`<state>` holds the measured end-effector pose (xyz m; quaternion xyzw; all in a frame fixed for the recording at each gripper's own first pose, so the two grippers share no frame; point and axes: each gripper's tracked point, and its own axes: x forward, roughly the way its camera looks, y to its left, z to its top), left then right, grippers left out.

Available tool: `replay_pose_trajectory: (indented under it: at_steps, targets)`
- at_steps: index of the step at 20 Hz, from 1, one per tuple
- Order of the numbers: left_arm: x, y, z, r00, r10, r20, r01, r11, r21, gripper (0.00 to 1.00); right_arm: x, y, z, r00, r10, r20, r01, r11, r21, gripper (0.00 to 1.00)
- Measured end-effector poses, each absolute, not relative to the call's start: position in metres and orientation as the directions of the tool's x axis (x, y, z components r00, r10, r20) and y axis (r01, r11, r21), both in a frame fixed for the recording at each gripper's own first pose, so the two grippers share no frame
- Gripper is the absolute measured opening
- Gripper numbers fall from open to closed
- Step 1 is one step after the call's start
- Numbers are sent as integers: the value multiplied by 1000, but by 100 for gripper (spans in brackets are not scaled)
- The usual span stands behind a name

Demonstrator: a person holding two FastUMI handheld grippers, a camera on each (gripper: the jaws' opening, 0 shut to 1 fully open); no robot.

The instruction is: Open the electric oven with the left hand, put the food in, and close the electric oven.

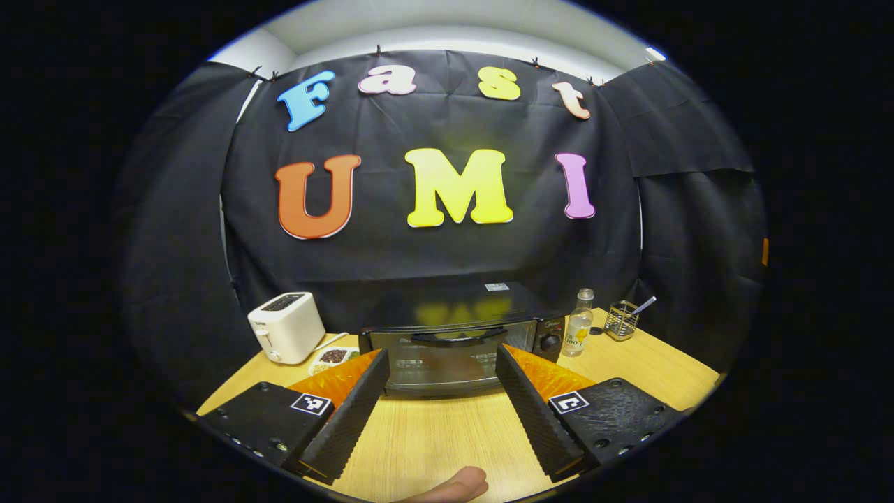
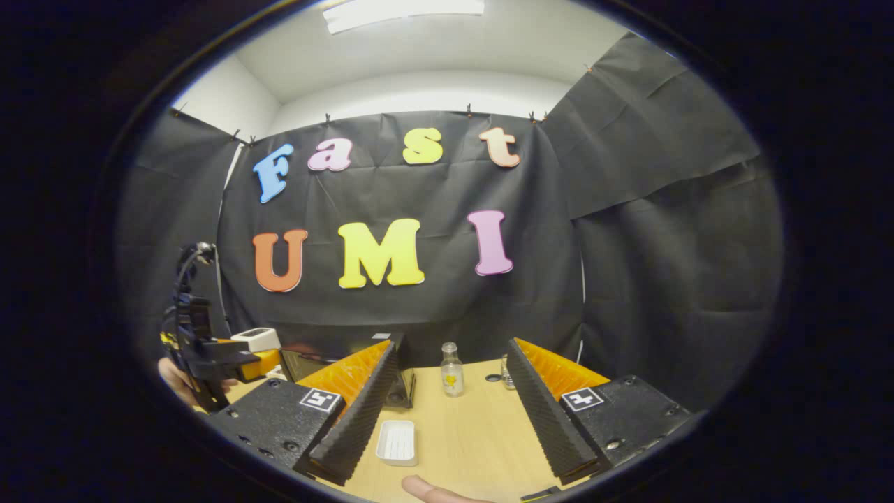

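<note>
In the left gripper view, a white toaster (image 1: 286, 326) stood at the left rear of the table (image 1: 433, 433). Just right of it, touching the oven's left front corner as seen, lay a white dish (image 1: 333, 358) holding dark and pale bits of food, too small to identify. The black oven (image 1: 461, 342) sat at centre rear with its door closed. A clear bottle (image 1: 579, 323) with a yellow label, its writing too small to read, stood just right of the oven; a wire holder (image 1: 621, 320) with a utensil stood beyond it. The left tongs (image 1: 441, 363) were spread wide, grasping nothing, short of the oven door.

In the right gripper view, the left tongs (image 2: 241, 361) appeared at far left in a hand (image 2: 176, 381). A small empty white tray (image 2: 397, 441) lay on the table between the right tongs (image 2: 452, 363), which were released and apart.
</note>
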<state>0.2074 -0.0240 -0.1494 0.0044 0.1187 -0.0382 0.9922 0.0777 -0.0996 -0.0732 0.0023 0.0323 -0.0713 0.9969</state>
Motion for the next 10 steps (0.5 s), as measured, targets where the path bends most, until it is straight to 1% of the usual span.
replay_pose_trajectory:
  at_steps: [1,2,3,6,7,8,10]
  targets:
    - [191,-21,-139,972,-64,-224,68,998,8,97,67,-95,-69,989,-138,-57,138,990,-5,96]
    - [174,-19,-126,976,-57,-209,61,998,13,97,57,-90,-64,990,-129,-48,129,992,-3,96]
    - [156,-18,-112,980,-50,-194,54,998,12,97,45,-85,-58,992,-123,-37,123,992,-3,100]
    - [97,-10,-70,989,-15,-146,13,1000,-11,97,12,-85,-42,991,-136,-6,136,991,-4,99]
    - [77,-11,-56,993,-11,-120,8,1000,-19,97,-2,-81,-32,992,-128,13,128,992,4,96]
    - [58,-13,-45,995,-13,-99,11,1000,-24,97,-15,-78,-25,993,-119,26,119,993,12,100]
    - [20,-11,-30,998,-12,-67,10,1000,-27,97,-38,-74,-15,994,-103,47,103,995,10,99]
